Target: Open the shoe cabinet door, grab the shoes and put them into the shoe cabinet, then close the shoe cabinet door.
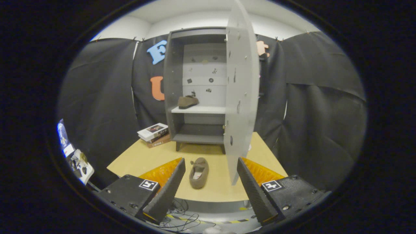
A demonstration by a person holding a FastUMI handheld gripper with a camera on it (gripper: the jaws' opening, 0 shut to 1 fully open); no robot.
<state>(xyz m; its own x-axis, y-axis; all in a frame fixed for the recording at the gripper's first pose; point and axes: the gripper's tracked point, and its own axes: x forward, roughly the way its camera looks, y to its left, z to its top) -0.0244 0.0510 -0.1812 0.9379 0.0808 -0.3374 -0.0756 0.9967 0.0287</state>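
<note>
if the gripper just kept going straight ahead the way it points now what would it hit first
Most likely the brown shoe lying on the table, just ahead and between the fingers of the open gripper. Beyond it stands the shoe cabinet; its open door lies slightly right. Depth is hard to judge.

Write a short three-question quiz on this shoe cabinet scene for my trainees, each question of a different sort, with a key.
1. True or false: the cabinet door stands open.
2. Where is the shoe that is already stored? A) bottom compartment B) on the white middle shelf C) on top of the shoe cabinet
3. Fill in: the second shoe lies on the ___, just ahead of the open tool.

Key: 1 true. 2 B. 3 table, in front of the cabinet; the tool's fingers are spread and hold nothing.
</note>
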